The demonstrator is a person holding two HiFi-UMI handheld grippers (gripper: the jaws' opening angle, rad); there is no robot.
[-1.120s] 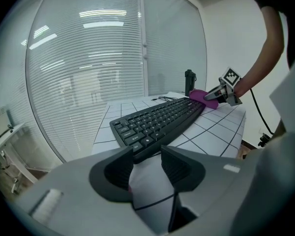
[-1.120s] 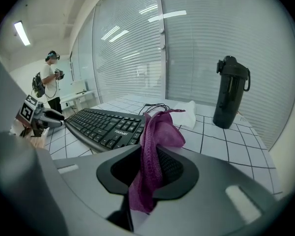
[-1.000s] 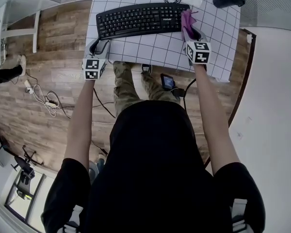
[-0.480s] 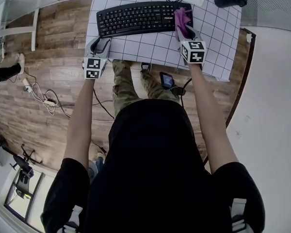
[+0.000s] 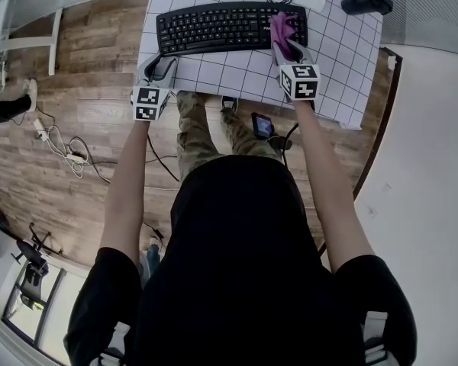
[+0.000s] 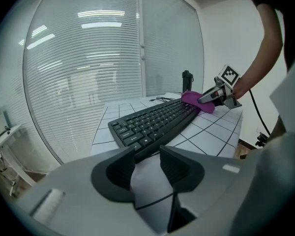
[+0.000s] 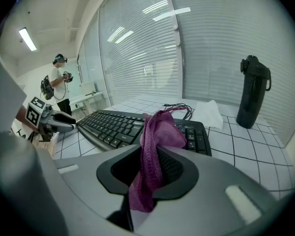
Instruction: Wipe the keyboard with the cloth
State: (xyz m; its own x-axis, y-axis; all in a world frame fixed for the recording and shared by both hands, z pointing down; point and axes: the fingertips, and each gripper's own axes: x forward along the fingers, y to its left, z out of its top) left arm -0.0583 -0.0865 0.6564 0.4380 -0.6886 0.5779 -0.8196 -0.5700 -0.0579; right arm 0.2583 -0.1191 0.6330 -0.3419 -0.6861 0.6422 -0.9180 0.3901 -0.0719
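Right gripper (image 5: 288, 48) fingers clamp cloth (image 5: 282, 27) on keyboard's (image 5: 214, 27) right end. Left gripper (image 5: 159, 63) fingers, apart and empty, have just narrowed, near keyboard's left corner.

Pretty bright and even overall. A white ceiling tube light (image 7: 27, 38) up left of the black plastic keyboard (image 7: 132, 127) matches the glare streaks on the ribbed glass wall (image 7: 137, 48) behind it. Shadows beside the keyboard are faint and soft. Both gripper views are hard fisheye with black corners and a mushy foreground. The head view bows at the edges, and the brown wood floor (image 5: 84, 105) left of the keyboard is dimmer.
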